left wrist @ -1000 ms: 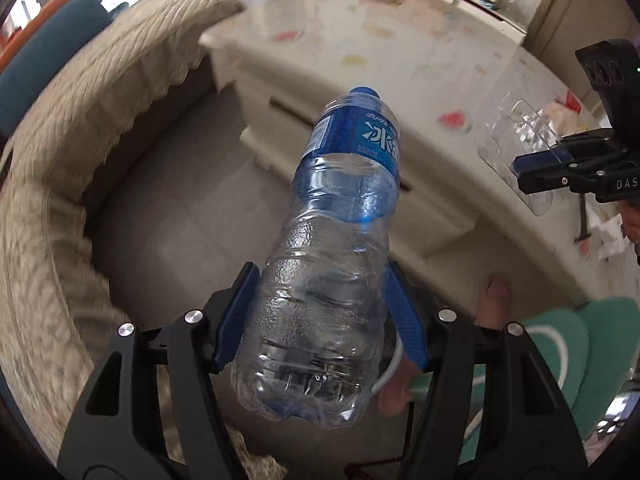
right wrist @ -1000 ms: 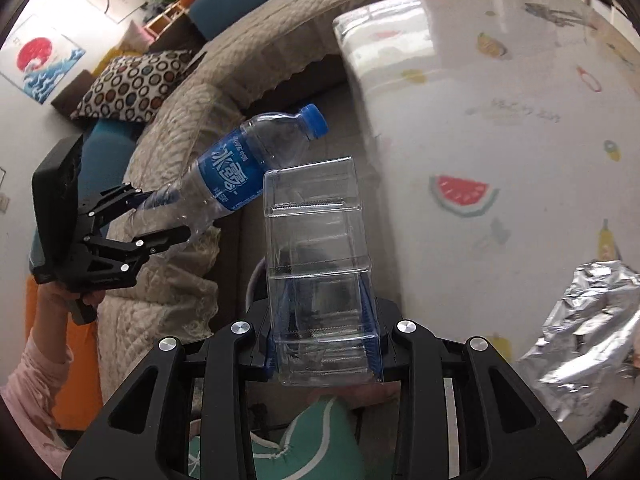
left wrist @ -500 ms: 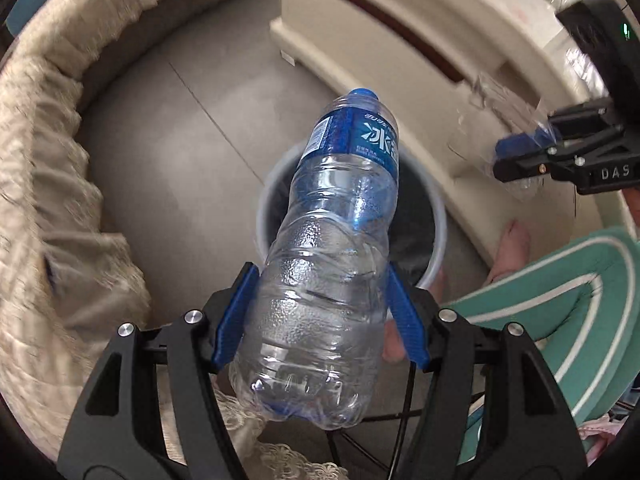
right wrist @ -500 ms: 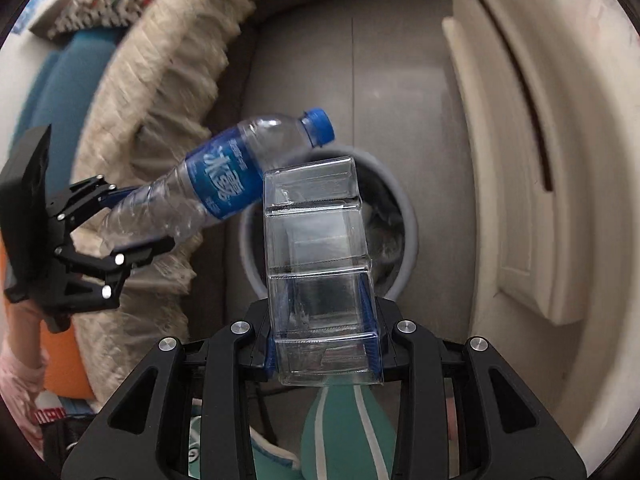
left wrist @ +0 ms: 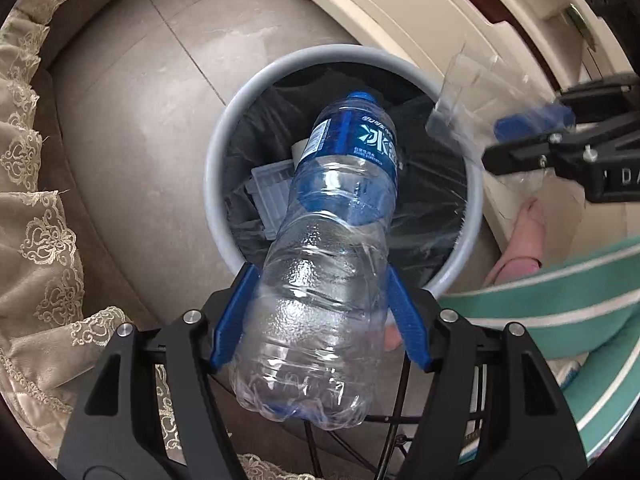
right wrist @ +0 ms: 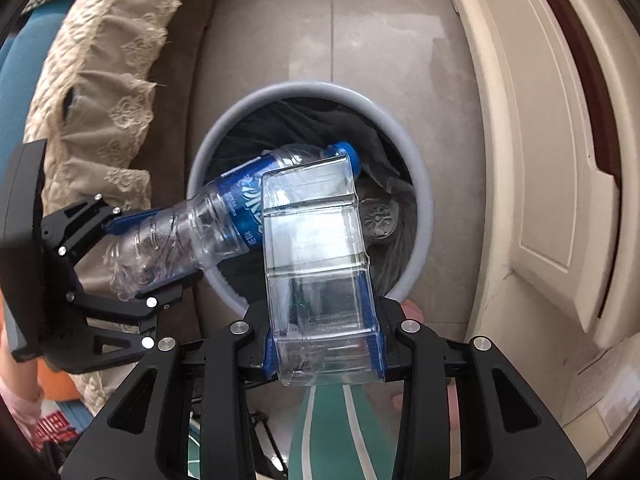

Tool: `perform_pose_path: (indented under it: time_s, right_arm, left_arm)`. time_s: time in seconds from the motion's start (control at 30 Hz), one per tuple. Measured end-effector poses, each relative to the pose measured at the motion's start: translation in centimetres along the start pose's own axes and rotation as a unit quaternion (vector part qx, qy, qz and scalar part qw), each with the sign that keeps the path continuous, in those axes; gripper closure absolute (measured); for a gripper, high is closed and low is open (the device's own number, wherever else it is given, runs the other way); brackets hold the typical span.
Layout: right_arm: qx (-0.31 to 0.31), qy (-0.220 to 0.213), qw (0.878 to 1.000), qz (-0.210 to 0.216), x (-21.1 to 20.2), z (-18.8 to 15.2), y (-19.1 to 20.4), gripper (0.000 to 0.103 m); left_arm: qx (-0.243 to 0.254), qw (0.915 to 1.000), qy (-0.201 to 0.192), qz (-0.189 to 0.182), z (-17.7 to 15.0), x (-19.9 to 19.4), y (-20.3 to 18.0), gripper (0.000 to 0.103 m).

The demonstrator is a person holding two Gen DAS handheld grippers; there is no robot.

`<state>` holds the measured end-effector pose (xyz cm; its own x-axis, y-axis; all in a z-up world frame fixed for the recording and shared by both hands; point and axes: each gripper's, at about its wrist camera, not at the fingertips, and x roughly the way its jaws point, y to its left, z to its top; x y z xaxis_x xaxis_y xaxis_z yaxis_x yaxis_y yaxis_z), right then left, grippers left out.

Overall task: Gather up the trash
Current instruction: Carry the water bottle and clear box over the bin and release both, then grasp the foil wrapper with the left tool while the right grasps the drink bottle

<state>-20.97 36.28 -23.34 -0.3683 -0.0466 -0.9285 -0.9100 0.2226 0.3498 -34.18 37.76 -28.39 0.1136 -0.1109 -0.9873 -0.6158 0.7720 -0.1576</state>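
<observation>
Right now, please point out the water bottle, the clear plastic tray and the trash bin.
water bottle (left wrist: 362, 142): left wrist view, blue label.
clear plastic tray (right wrist: 316, 240): right wrist view, middle section.
trash bin (right wrist: 425, 216): right wrist view, grey rim.

Home living room: lace-covered sofa (right wrist: 108, 80), cream cabinet (right wrist: 540, 160), tiled floor (left wrist: 132, 128).

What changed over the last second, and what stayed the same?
Both tools swung from the tabletop down over the gray bin. The left tool stays clamped on the water bottle, the right tool on the clear plastic container; nothing released yet.
</observation>
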Motion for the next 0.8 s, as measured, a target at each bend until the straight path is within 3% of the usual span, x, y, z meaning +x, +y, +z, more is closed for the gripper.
perform_pose_path:
  time_s: [0.07,0.1,0.17,0.43,0.63,0.8]
  right_arm:
    - [0.0,-0.005,1.0,-0.009,0.0,0.0,-0.1,0.037]
    - [-0.005,-0.01,1.0,-0.01,-0.1,0.1,-0.2,0.035]
    - [-0.005,-0.017,1.0,-0.008,-0.4,0.1,-0.3,0.036]
    - [0.006,-0.069,0.997,0.023,-5.5,-0.7,-0.9,0.032]
    - [0.012,-0.163,0.984,0.065,-13.9,-2.8,-1.6,0.029]
    - [0.038,-0.243,0.968,0.044,-22.0,-6.4,-5.1,0.026]
  left_arm:
    - [-0.009,0.9999,-0.003,0.004,0.3,0.1,0.1,0.037]
    - [-0.015,0.9998,-0.009,0.008,0.4,-0.1,0.3,0.034]
    - [-0.022,0.9994,-0.019,0.018,0.8,-0.5,0.4,0.022]
    - [-0.008,0.9983,-0.046,0.034,0.6,-4.3,1.1,0.017]
    - [0.019,0.9944,-0.099,0.033,1.2,-9.6,-0.8,0.017]
    - [0.076,0.9812,-0.175,0.03,4.5,-15.8,-6.1,0.012]
